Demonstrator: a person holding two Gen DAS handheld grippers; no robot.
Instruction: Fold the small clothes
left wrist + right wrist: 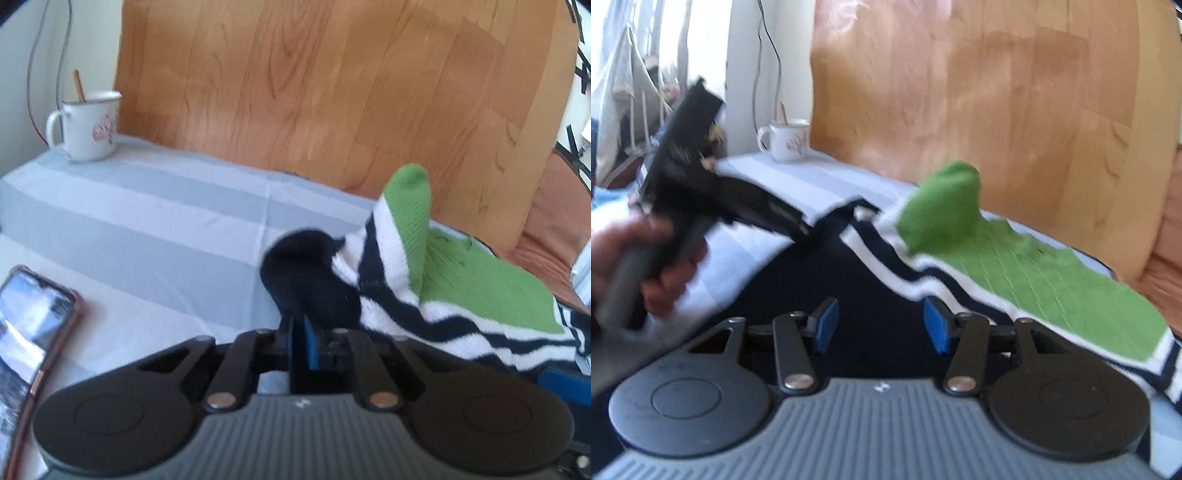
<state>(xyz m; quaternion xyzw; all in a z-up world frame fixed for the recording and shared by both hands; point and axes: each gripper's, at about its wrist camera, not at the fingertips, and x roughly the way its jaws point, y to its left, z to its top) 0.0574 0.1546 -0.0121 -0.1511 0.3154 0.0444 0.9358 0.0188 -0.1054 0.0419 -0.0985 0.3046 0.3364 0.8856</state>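
A small knitted garment [476, 284], green with white and navy stripes and a navy part, lies on the grey-striped cloth [147, 221]. A green flap [410, 206] of it stands up. My left gripper [302, 341] is shut on the garment's navy edge [306, 273], which bunches up just past the blue pads. In the right wrist view a hand [661, 273] holds that left gripper [807, 232] at the navy edge. My right gripper [881, 328] stands open over the navy cloth [849, 280], and its pads [827, 323] are not pressing on anything.
A white mug [90, 127] with a wooden stick stands at the far left corner of the cloth. A phone [29, 339] in a brown case lies near left. A wooden panel [332, 92] stands behind the surface. Cables hang down the wall [772, 55].
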